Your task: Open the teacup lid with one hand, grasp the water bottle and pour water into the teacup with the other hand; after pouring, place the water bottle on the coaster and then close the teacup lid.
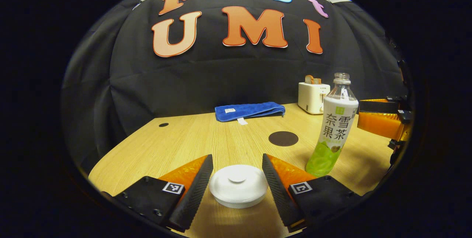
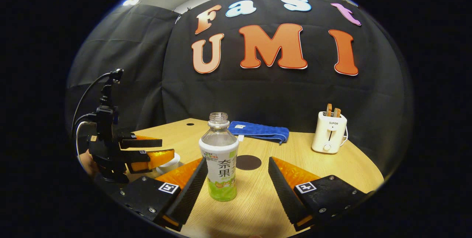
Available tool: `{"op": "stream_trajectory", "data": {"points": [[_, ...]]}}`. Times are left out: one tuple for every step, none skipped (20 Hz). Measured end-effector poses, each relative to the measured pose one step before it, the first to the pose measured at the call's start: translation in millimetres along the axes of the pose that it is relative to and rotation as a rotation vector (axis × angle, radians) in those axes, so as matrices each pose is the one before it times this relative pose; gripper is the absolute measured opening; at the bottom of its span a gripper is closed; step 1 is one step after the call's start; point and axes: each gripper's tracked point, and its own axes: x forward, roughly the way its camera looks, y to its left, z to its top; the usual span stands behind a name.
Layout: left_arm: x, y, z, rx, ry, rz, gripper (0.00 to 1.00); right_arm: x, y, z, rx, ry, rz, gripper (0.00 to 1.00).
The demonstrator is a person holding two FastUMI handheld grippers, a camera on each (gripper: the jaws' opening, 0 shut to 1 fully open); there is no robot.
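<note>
1. Between the spread fingers of the left gripper (image 1: 238, 184) sits the teacup lid (image 1: 238, 184), low and flat; neither finger touches it.
2. Just right of the teacup stands the water bottle (image 2: 219, 157), upright and uncapped, framed by the open right gripper (image 2: 236, 190), untouched.
3. Beyond the bottle lies the coaster (image 2: 248, 162); farther back, a blue towel (image 2: 260, 131) and toaster (image 2: 329, 132), both clear of the path.

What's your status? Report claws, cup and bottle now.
Left claw open around the lidded teacup. Right claw open, bottle between its fingers, uncapped, upright. Coaster bare behind the bottle, path open.
</note>
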Motion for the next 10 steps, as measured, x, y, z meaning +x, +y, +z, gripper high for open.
{"op": "stream_trajectory", "data": {"points": [[1.37,0.06,-2.54,0.00743,0.00391,0.00599,0.82,1.57,0.17,-3.15,-0.00171,0.00551,0.00277,0.99],[1.16,0.1,-0.96,0.00166,0.00363,-0.00051,0.8,0.91,0.66,-1.74,-0.00064,0.00359,0.00161,0.99],[2.27,-0.05,-1.67,-0.00148,0.00343,-0.00098,0.8,0.46,-0.7,-2.63,0.00008,0.00443,0.00204,0.99],[1.6,1.68,-0.73,-0.00748,-0.00227,0.00484,0.78,0.74,0.35,-1.97,-0.00097,0.0049,0.0017,0.99],[1.63,-2.11,-3.24,-0.00368,0.01075,-0.00071,0.65,-0.06,-0.49,-1.39,-0.002,0.00232,-0.00002,0.99],[-0.52,-0.51,0.17,0.00013,0.00049,0.00145,0.58,0.91,-0.46,-1.32,-0.00157,0.00293,0.00015,0.99],[0.35,0.57,0.2,0.00012,-0.00686,0.00547,0.49,0.56,-0.39,-1.68,-0.00104,0.00221,-0.00042,0.99],[-0.72,-0.3,0.92,-0.00479,0.00076,0.00019,0.4,1.78,0.61,0.28,-0.00029,0.00223,0.0024,0.99],[1.24,-0.59,-2.22,0.00656,0.01353,0.00014,0.31,0.15,-0.58,-1.55,0.00023,0.001,0.00095,0.99],[4.6,2.31,0.95,0.00013,-0.0142,0.01171,0.38,0.82,0.65,-0.93,-0.00006,0.00081,0.00181,0.99]]}}
